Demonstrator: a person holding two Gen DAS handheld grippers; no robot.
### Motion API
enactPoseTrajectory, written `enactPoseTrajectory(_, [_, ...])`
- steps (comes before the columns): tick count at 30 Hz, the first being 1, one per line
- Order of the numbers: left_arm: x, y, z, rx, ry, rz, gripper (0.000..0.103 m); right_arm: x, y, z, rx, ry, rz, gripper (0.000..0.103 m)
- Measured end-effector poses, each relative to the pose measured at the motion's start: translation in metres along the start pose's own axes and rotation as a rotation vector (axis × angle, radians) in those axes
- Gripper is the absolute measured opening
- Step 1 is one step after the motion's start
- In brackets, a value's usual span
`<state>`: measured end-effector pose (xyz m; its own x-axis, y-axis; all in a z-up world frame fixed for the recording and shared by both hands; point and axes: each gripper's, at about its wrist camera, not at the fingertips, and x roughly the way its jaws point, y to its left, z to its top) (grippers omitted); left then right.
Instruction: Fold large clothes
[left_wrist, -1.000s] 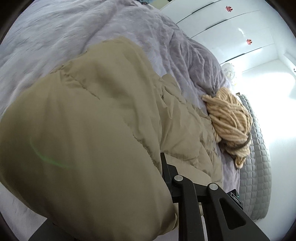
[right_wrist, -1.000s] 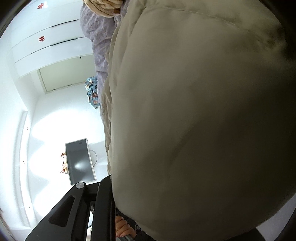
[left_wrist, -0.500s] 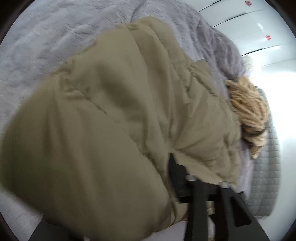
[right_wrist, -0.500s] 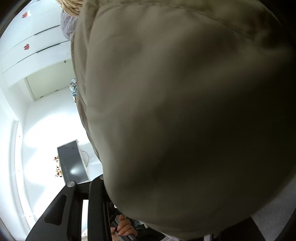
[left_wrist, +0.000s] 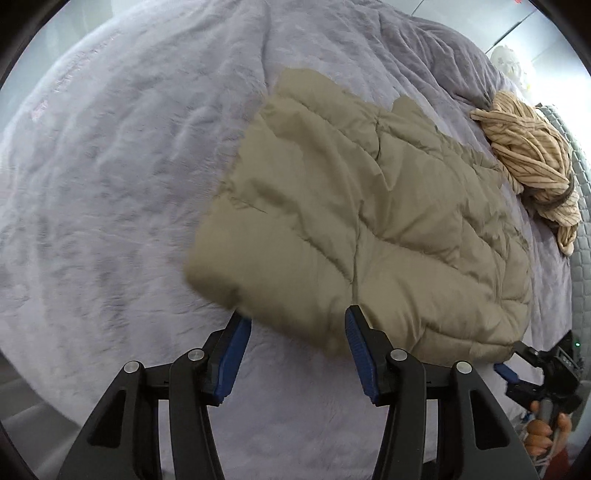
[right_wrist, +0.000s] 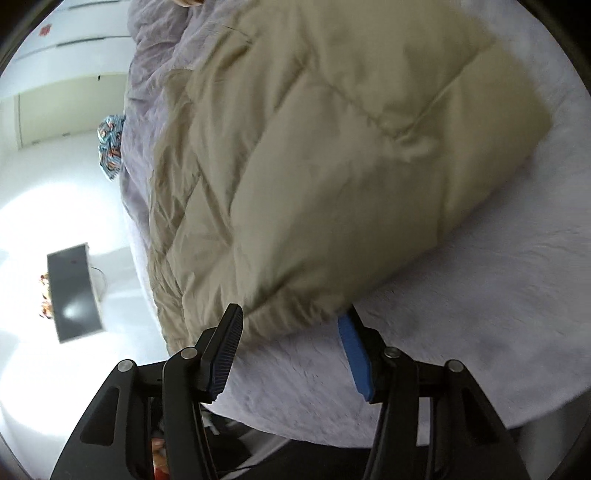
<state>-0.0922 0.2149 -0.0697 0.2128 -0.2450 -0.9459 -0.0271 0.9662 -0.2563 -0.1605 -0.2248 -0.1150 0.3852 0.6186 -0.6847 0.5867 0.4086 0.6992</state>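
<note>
A beige quilted puffer jacket (left_wrist: 362, 221) lies folded over on the lilac bed cover (left_wrist: 110, 166). In the left wrist view my left gripper (left_wrist: 295, 317) is open, its blue pads (left_wrist: 356, 339) on either side of the jacket's near edge. In the right wrist view the jacket (right_wrist: 332, 166) fills the middle and my right gripper (right_wrist: 291, 314) is open at its near hem. The right gripper also shows in the left wrist view (left_wrist: 517, 354), at the jacket's right corner.
A bundle of tan striped cloth (left_wrist: 532, 151) lies on the bed beyond the jacket, next to a grey quilted mattress edge (left_wrist: 581, 258). White wardrobe doors (right_wrist: 66, 48), a dark screen (right_wrist: 72, 291) and a patterned cloth (right_wrist: 110, 146) lie beyond the bed's edge.
Both grippers held the jacket up close to the cameras; now it lies flat on the bed, both grippers have opened and drawn back from its edge.
</note>
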Motion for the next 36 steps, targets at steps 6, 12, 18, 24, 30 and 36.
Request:
enactPoseTrajectory(6, [-0.032,0.009,0.000,-0.006,-0.070,0.027,0.054,-0.011,0.053,0.003,-0.075,-0.025,-0.054,0.058])
enactPoseTrajectory(12, [-0.021,-0.010,0.017,0.022,-0.059,0.054,0.054,-0.033,0.050,-0.010,-0.196,-0.031,-0.117,0.058])
enactPoseTrajectory(18, [-0.010,-0.026,0.024,0.076,-0.033,0.048,0.076,-0.026,0.088,-0.014,-0.312,-0.016,-0.216,0.067])
enactPoseTrajectory(24, [-0.008,-0.033,0.027,0.103,-0.040,0.049,0.095,-0.015,0.094,-0.017,-0.304,-0.003,-0.249,0.067])
enactPoseTrajectory(30, [-0.002,-0.030,0.034,0.109,-0.035,0.052,0.103,-0.002,0.102,-0.020,-0.326,-0.010,-0.297,0.086])
enactPoseTrajectory(36, [0.003,-0.031,0.040,0.143,-0.047,0.093,0.103,-0.002,0.115,-0.022,-0.390,-0.084,-0.362,0.087])
